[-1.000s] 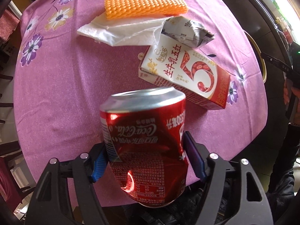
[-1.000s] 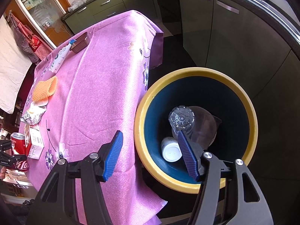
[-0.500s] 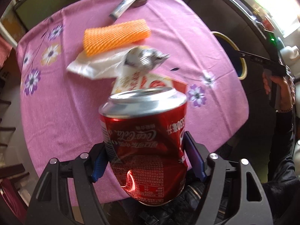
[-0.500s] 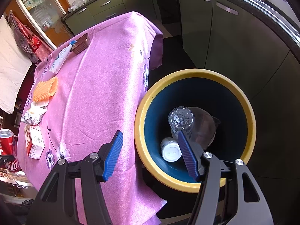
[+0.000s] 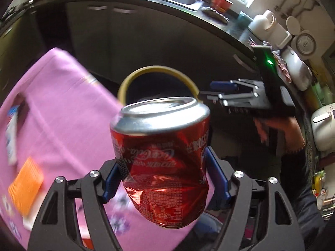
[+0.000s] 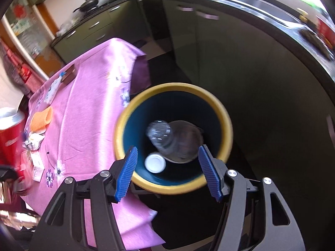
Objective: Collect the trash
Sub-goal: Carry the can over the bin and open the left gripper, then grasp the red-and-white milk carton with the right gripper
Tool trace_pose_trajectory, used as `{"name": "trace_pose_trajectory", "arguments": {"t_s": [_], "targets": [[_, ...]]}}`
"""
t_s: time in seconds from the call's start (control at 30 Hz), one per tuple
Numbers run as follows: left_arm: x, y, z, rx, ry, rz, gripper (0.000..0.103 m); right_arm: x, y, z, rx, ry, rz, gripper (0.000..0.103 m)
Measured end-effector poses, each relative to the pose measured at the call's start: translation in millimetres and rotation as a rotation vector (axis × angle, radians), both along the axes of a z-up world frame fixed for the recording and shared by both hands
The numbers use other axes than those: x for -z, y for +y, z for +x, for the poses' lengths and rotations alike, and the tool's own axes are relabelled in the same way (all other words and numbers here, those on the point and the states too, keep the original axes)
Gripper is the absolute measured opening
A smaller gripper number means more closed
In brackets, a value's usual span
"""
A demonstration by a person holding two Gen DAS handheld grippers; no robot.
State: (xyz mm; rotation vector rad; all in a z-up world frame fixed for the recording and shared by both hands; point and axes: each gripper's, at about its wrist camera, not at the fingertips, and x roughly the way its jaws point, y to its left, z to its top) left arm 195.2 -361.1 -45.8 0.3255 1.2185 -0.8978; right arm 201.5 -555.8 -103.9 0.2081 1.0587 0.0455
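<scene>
My left gripper (image 5: 164, 177) is shut on a dented red cola can (image 5: 161, 156), its blue pads pressing both sides; the can hangs upright in the air. Behind the can stands the yellow-rimmed bin (image 5: 146, 71), beside the pink table (image 5: 62, 104). Seen from the right wrist, the same can (image 6: 10, 138) shows at the far left edge. My right gripper (image 6: 167, 173) is open and empty above the bin (image 6: 226, 121), which holds a clear plastic bottle (image 6: 161, 133) and a white round lid (image 6: 155, 163). The right gripper (image 5: 215, 92) also shows from the side, right of the bin.
On the pink cloth lie an orange foam net (image 6: 40, 119), a crumpled wrapper (image 6: 33, 142), a milk carton (image 6: 36, 163) and a tube (image 6: 52, 90). Dark cabinets and a counter (image 5: 188, 10) curve behind the bin. A person's sleeve (image 5: 293, 177) is at the right.
My left gripper has swung the can from over the table toward the bin, rolling as it went. The right gripper has shifted a little above the bin and stays open.
</scene>
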Motion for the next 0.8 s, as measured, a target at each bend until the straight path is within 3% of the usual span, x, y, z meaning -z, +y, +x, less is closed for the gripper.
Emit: {"name": "trace_pose_trajectory", "arguments": {"t_s": [0.07, 0.23, 0.4, 0.57, 0.8], "targets": [[13.2, -34.1, 11.5, 0.016, 0.011, -0.06, 0.07, -1.5, -13.3, -6.9, 0.027, -0.003, 0.001, 0.061], [59.7, -100.1, 44.8, 0.034, 0.031, -0.011, 0.07, -7.5, -41.1, -26.7, 0.089, -0.012, 0.001, 0.061], [90.7, -119.2, 63.7, 0.002, 0.052, 0.007, 0.073, -8.6, -57.1, -43.2, 0.128, -0.002, -0.003, 0.061], [58.1, -89.5, 51.1, 0.0, 0.008, -0.063, 0.074, -6.5, -56.5, -53.5, 0.121, -0.007, 0.01, 0.061], [-16.0, 28.0, 3.1, -0.068, -0.112, -0.204, 0.085, -5.2, -3.2, -48.6, -0.043, -0.038, 0.038, 0.061]]}}
